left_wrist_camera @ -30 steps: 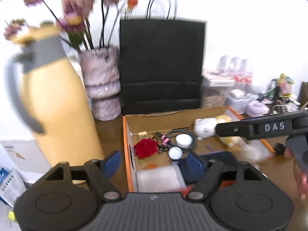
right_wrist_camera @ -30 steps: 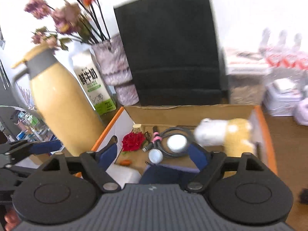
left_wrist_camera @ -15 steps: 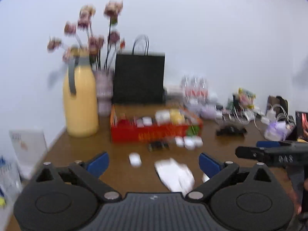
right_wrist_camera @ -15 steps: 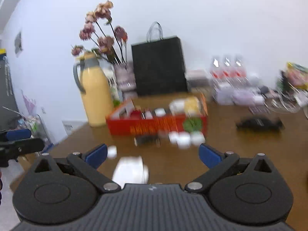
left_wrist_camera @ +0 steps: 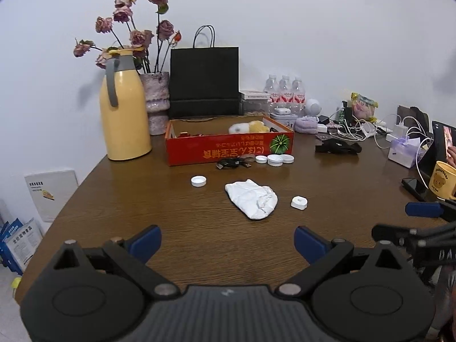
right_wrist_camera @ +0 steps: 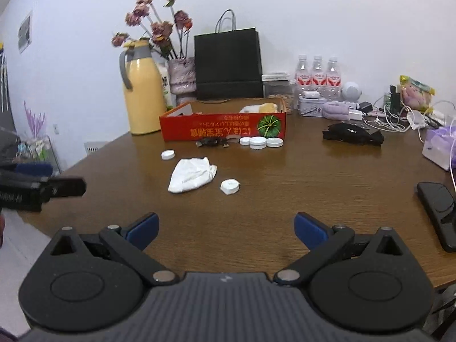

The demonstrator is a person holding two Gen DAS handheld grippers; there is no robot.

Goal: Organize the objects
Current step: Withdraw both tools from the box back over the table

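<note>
Here the left gripper (left_wrist_camera: pixel 227 242) and the right gripper (right_wrist_camera: pixel 225 228) both hover over the near edge of the table (left_wrist_camera: pixel 199 222), fingers spread wide, holding nothing. A crumpled white cloth (left_wrist_camera: pixel 252 198) lies between two white caps (left_wrist_camera: pixel 198 181) (left_wrist_camera: pixel 299 202), well before the red box (left_wrist_camera: pixel 228 148).

Your left claw (left_wrist_camera: pixel 227 241) and right claw (right_wrist_camera: pixel 226 228) match: black ribbed bodies, round side discs, silver pivot screws, blue fingertip pads (left_wrist_camera: pixel 145 239).
</note>
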